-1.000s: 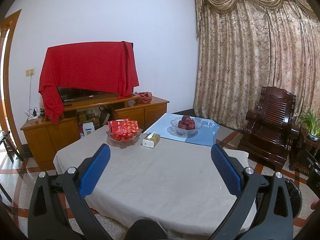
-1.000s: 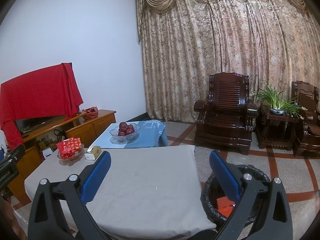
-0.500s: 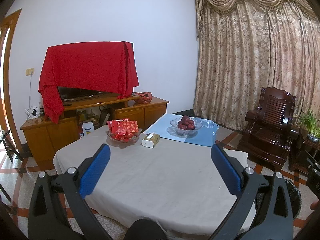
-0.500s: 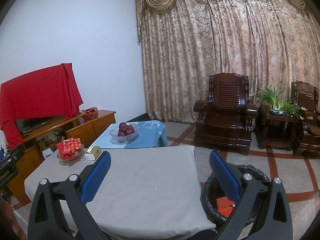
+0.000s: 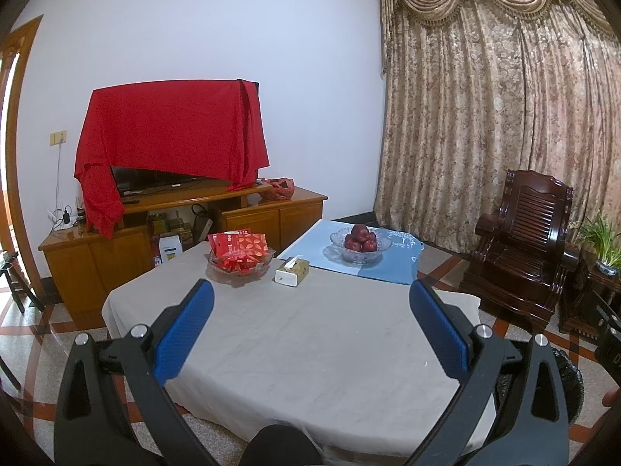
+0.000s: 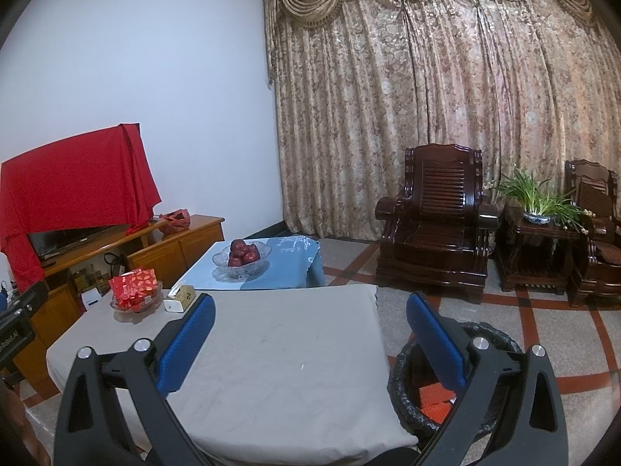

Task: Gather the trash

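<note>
A black-lined trash bin (image 6: 493, 336) stands on the floor at the table's right side, with red wrappers (image 6: 436, 400) inside it. Its rim (image 5: 570, 372) shows at the right edge of the left wrist view. My left gripper (image 5: 310, 299) hangs open above the grey tablecloth (image 5: 310, 341), empty. My right gripper (image 6: 310, 310) is open too, holding nothing, with its right finger over the bin. A glass bowl of red packets (image 5: 240, 254) sits at the table's far left beside a tissue box (image 5: 292, 271).
A glass bowl of red apples (image 5: 361, 242) rests on a blue-clothed table (image 5: 392, 268) further back. A wooden TV cabinet (image 5: 116, 244) with a red-draped TV lines the left wall. Dark wooden armchairs (image 6: 438, 229) and a plant stand (image 6: 539, 240) stand by the curtains.
</note>
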